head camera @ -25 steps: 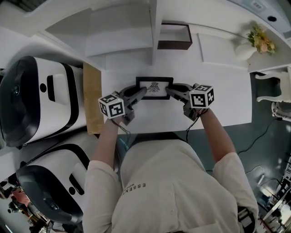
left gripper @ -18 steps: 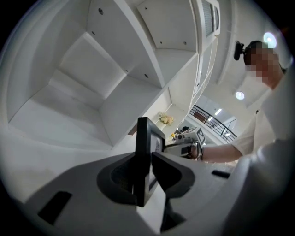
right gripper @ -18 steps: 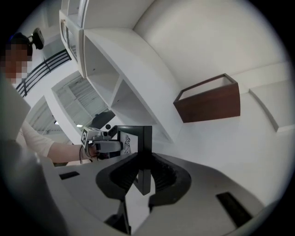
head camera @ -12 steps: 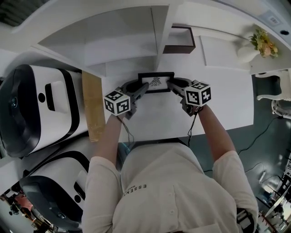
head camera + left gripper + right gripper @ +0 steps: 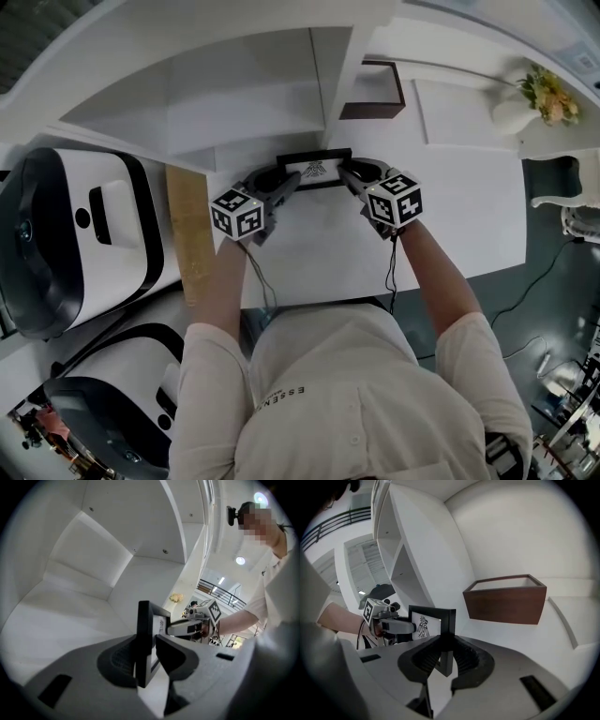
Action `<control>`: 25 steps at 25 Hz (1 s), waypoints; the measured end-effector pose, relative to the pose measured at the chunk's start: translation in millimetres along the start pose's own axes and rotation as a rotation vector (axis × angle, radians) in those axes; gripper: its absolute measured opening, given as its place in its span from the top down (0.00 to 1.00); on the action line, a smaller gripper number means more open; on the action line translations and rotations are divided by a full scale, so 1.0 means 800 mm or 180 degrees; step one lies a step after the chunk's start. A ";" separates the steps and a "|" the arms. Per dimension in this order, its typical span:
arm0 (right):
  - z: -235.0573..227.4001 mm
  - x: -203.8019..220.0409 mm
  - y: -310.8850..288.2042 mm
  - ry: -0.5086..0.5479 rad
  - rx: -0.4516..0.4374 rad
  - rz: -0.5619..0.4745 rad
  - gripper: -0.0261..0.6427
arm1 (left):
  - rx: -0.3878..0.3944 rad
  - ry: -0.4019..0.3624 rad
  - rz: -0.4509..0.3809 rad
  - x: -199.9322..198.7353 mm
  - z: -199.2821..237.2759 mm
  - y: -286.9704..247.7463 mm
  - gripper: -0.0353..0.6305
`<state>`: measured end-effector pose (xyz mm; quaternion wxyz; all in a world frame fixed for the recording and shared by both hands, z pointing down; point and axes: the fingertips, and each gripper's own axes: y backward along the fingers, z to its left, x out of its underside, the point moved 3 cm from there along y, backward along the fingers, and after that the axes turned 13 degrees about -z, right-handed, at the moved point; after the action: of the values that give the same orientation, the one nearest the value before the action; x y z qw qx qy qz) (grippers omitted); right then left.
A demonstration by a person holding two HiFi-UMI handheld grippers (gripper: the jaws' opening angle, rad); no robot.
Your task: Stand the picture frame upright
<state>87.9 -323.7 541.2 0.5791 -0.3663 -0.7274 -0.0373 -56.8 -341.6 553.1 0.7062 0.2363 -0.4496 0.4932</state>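
The work surface is a white table (image 5: 450, 216). A white shelf unit (image 5: 253, 84) stands along its rear edge. An open brown box (image 5: 373, 91) sits near the rear edge, just right of the shelf unit's vertical divider. A white vase of flowers (image 5: 536, 92) is near the rear right corner. A light wooden board (image 5: 187, 234) lies along the left edge, and large white-and-black housings (image 5: 75, 225) stand beyond it. The floor (image 5: 553, 281) to the right is dark, with a white chair (image 5: 562, 202) on it.

The picture frame (image 5: 314, 169) is upright near the rear edge, in front of the shelf divider, with its print facing the person. It cannot be told whether its lower edge rests on the surface.

Left gripper (image 5: 286, 183): the jaws have just been opening. The frame's left edge stands between them, with a thin light gap beside the rear pad, so they do not clamp it.

Right gripper (image 5: 345, 174): both pads are clamped on the frame's right edge.

The left gripper view shows ceiling lights (image 5: 240, 560) and a railing (image 5: 220, 590) beyond.
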 end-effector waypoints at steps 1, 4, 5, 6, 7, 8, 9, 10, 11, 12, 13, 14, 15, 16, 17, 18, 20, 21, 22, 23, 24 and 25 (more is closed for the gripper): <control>-0.001 0.000 -0.003 0.0023 0.0021 -0.0009 0.83 | -0.0009 -0.0017 0.0007 0.000 0.003 0.000 0.80; -0.003 0.005 -0.009 0.0084 0.0085 -0.0009 0.82 | -0.0017 -0.0114 0.0073 0.003 0.007 -0.001 0.80; -0.003 0.007 -0.011 0.0095 0.0105 -0.0003 0.82 | -0.0020 -0.0162 0.0099 0.004 0.009 -0.001 0.80; -0.003 0.009 -0.012 0.0101 0.0121 -0.0002 0.82 | -0.0024 -0.0213 0.0120 0.004 0.012 -0.001 0.80; -0.003 0.010 -0.014 0.0110 0.0133 -0.0006 0.82 | -0.0028 -0.0258 0.0138 0.004 0.014 -0.002 0.79; -0.003 0.010 -0.015 0.0126 0.0139 -0.0015 0.82 | -0.0030 -0.0296 0.0154 0.003 0.016 -0.002 0.79; -0.003 0.009 -0.016 0.0152 0.0140 -0.0023 0.82 | -0.0031 -0.0329 0.0171 0.003 0.018 -0.002 0.79; -0.003 0.008 -0.017 0.0189 0.0141 -0.0028 0.82 | -0.0036 -0.0363 0.0191 0.002 0.019 -0.003 0.79; -0.003 0.007 -0.018 0.0233 0.0145 -0.0029 0.82 | -0.0052 -0.0399 0.0214 0.002 0.021 -0.003 0.79; -0.002 0.007 -0.018 0.0282 0.0153 -0.0029 0.82 | -0.0077 -0.0440 0.0239 0.002 0.023 -0.003 0.78; -0.002 0.006 -0.019 0.0329 0.0163 -0.0028 0.82 | -0.0106 -0.0481 0.0261 0.001 0.024 -0.003 0.77; -0.001 0.006 -0.020 0.0364 0.0172 -0.0030 0.82 | -0.0131 -0.0519 0.0277 0.001 0.025 -0.003 0.77; -0.001 0.006 -0.020 0.0382 0.0179 -0.0036 0.82 | -0.0150 -0.0546 0.0286 0.000 0.025 -0.004 0.77; -0.001 0.005 -0.020 0.0387 0.0186 -0.0046 0.82 | -0.0166 -0.0563 0.0293 0.000 0.026 -0.004 0.77; -0.001 0.005 -0.020 0.0385 0.0195 -0.0057 0.82 | -0.0184 -0.0571 0.0299 -0.001 0.026 -0.003 0.77; 0.000 0.005 -0.021 0.0379 0.0206 -0.0069 0.82 | -0.0210 -0.0576 0.0306 -0.002 0.027 -0.003 0.76; 0.002 0.005 -0.022 0.0359 0.0242 -0.0094 0.82 | -0.0293 -0.0603 0.0331 -0.005 0.030 -0.001 0.75; 0.002 0.004 -0.023 0.0351 0.0273 -0.0107 0.81 | -0.0336 -0.0622 0.0347 -0.006 0.032 -0.001 0.75; 0.002 0.003 -0.025 0.0348 0.0307 -0.0120 0.81 | -0.0369 -0.0636 0.0366 -0.008 0.033 -0.001 0.75; 0.001 0.001 -0.026 0.0350 0.0337 -0.0128 0.81 | -0.0391 -0.0644 0.0386 -0.009 0.034 0.000 0.75; 0.000 0.000 -0.028 0.0355 0.0358 -0.0132 0.80 | -0.0408 -0.0651 0.0402 -0.010 0.035 0.000 0.74; 0.000 0.000 -0.029 0.0359 0.0367 -0.0131 0.80 | -0.0424 -0.0658 0.0417 -0.011 0.036 0.000 0.74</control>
<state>74.6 -340.6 549.4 0.6383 -0.3146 -0.7020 -0.0278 -69.1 -368.1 559.2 0.6366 0.2087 -0.5662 0.4803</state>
